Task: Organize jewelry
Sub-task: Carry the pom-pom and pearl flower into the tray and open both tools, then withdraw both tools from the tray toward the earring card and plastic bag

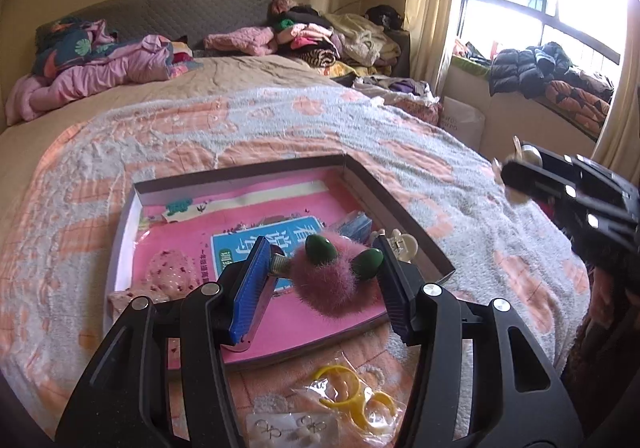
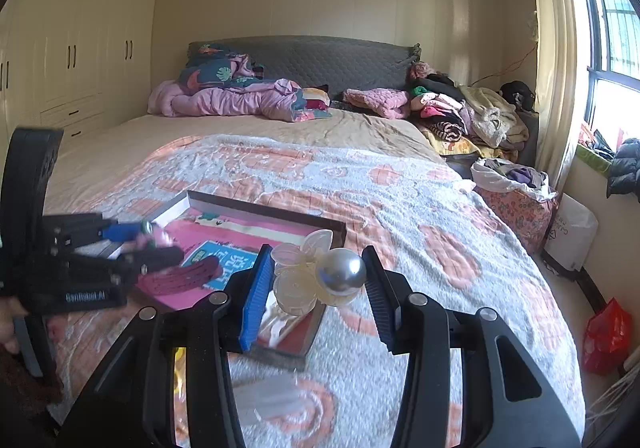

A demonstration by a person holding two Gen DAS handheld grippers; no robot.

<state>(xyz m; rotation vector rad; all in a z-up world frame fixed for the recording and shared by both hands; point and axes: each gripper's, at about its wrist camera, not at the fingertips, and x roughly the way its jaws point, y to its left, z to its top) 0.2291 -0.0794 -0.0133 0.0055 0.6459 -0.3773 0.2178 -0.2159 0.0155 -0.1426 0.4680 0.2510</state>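
Two grippers, each holding a hair thing over the bed

The left gripper squeezes a fuzzy pink hair clip with two green beads, just above the open box with the pink bottom. The right gripper squeezes a clear flower clip with a big shiny pearl, over the box's near corner. Yellow rings in a bag lie on the blanket.

Clothes pile, pink quilt, wardrobe

bed, peach-and-white blanket | on it: shallow box; bagged yellow rings; earring card
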